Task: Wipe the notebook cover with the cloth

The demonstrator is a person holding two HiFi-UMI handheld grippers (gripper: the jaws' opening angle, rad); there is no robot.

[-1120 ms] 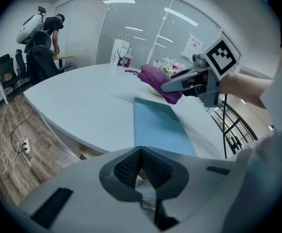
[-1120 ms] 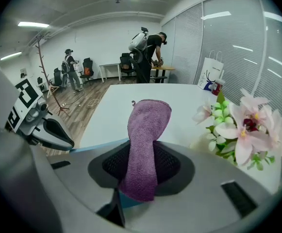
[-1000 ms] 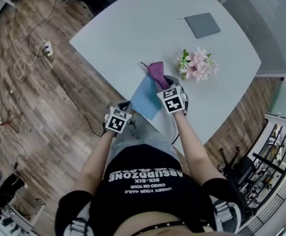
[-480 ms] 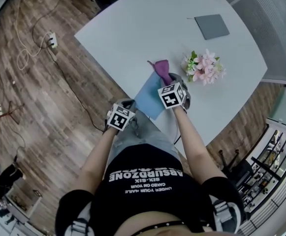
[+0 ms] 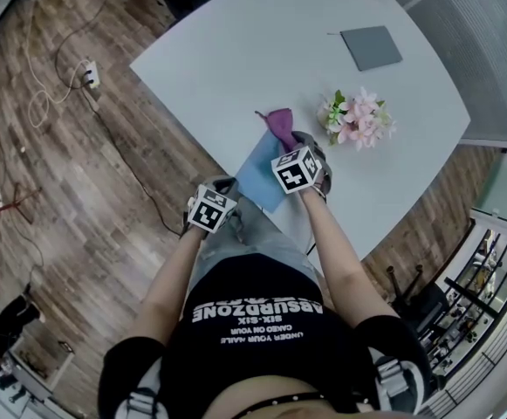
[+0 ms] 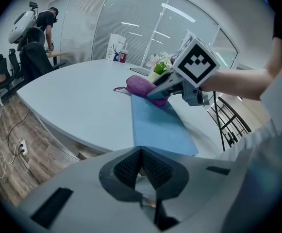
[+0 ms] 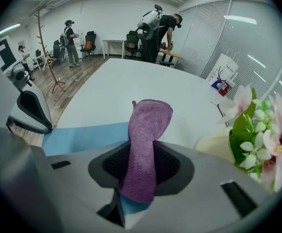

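Obstacle: flowers (image 5: 358, 119), just beside your right gripper (image 5: 295, 142), to its right. Free room: bare table (image 5: 227, 51) left and ahead of you; grey pad (image 5: 371, 47) well beyond.

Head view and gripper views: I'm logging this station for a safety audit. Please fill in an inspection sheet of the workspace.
Surface: white table, rounded corners.
Job's things: blue notebook flat at the near edge; purple cloth at its far end.
Clutter: flower bunch, grey flat pad, paper bag.
Grippers: right gripper shut on the purple cloth; left gripper shut, empty, off the table's near edge.
Cables: cords and power strip on the wood floor.
Surroundings: people at desks behind; glass partitions with blinds.
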